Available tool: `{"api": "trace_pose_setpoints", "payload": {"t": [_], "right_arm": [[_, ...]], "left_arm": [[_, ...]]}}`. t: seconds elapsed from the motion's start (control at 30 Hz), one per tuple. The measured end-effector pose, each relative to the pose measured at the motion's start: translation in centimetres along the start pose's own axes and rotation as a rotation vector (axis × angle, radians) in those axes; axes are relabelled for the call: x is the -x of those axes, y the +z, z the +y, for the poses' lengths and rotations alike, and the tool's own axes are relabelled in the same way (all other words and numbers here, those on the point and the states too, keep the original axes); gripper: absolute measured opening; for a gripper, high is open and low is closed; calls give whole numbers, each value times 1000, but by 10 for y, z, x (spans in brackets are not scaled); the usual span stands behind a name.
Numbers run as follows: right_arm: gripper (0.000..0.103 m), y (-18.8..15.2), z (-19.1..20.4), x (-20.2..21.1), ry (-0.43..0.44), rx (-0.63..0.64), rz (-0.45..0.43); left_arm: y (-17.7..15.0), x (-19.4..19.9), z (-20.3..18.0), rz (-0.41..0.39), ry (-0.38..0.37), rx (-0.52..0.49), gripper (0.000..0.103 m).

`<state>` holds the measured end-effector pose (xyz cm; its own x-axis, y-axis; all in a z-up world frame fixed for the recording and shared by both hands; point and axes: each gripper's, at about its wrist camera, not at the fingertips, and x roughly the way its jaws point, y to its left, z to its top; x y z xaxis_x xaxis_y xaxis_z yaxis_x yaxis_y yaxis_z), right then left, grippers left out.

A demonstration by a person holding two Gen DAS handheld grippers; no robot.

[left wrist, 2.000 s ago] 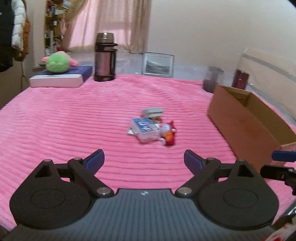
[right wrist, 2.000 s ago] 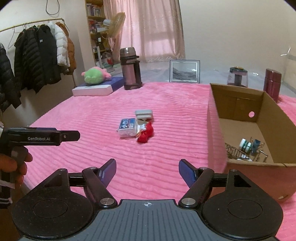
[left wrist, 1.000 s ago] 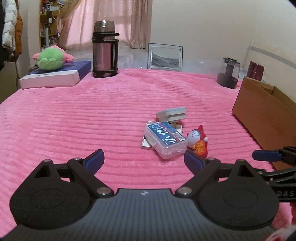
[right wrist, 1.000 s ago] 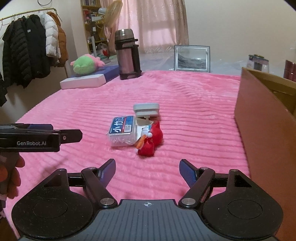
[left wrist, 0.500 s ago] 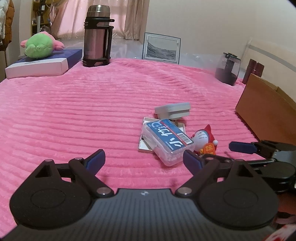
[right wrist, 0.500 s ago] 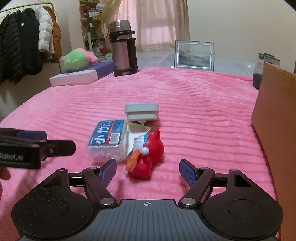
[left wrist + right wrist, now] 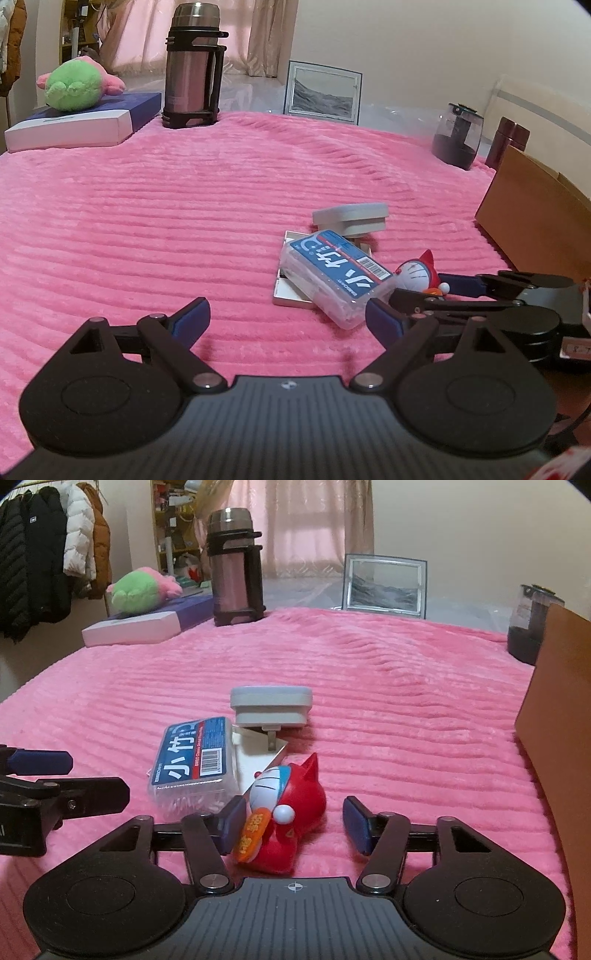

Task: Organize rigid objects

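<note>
A small pile lies mid-bed on the pink blanket: a clear plastic box with a blue label (image 7: 338, 275) (image 7: 195, 760), a flat white card box (image 7: 291, 290) under it, a grey plug adapter (image 7: 351, 218) (image 7: 271, 705), and a red Doraemon figurine (image 7: 284, 812) (image 7: 417, 273). My right gripper (image 7: 293, 825) is open with the figurine lying between its fingers, not clamped. My left gripper (image 7: 288, 319) is open and empty just short of the plastic box. A brown cardboard box (image 7: 535, 218) (image 7: 557, 731) stands to the right.
At the bed's far side stand a steel thermos (image 7: 194, 66), a picture frame (image 7: 323, 92), a dark glass jar (image 7: 458, 134), a maroon cup (image 7: 506, 142), and a green plush (image 7: 74, 90) on a flat blue-white box (image 7: 81, 125). Coats hang at left (image 7: 48, 550).
Both grippers have moved forward and down toward the pile. My right gripper's fingers now straddle the red figurine and have narrowed somewhat; my left gripper has come close to the plastic box.
</note>
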<state>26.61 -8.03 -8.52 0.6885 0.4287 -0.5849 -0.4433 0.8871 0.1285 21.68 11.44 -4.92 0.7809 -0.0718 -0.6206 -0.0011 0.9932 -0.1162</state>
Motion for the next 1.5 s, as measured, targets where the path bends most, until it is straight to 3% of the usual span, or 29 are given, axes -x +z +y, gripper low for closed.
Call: {"api": "trace_pose_setpoints", "payload": {"t": [0.07,0.43,0.87,1.07,1.2,1.27,1.5], "right_arm": [[43,0,1,0,8,0,3],[42,-2,-22,30,-42,-36,-27],[42,-14,-50,48,-90,-71,-28],[42,-16,-54,50,-83,-73,-27],[42,-16,-54,52,-78,-77,-25],[42,-17,-53,54,-73,-82,-25],[42,-20,-47,72,-59,-89,-30]], "left_arm": [[0,0,-1,-1,-4,-2,89],[11,-9,-26,-17,-34,11,89],[17,-57,-62,-21,80,24,88],[14,-66,-69,-23,145,-34,74],[10,-60,-63,-14,124,-30,68],[7,-54,-61,-9,119,-29,59],[-15,-15,-55,10,70,-26,53]]}}
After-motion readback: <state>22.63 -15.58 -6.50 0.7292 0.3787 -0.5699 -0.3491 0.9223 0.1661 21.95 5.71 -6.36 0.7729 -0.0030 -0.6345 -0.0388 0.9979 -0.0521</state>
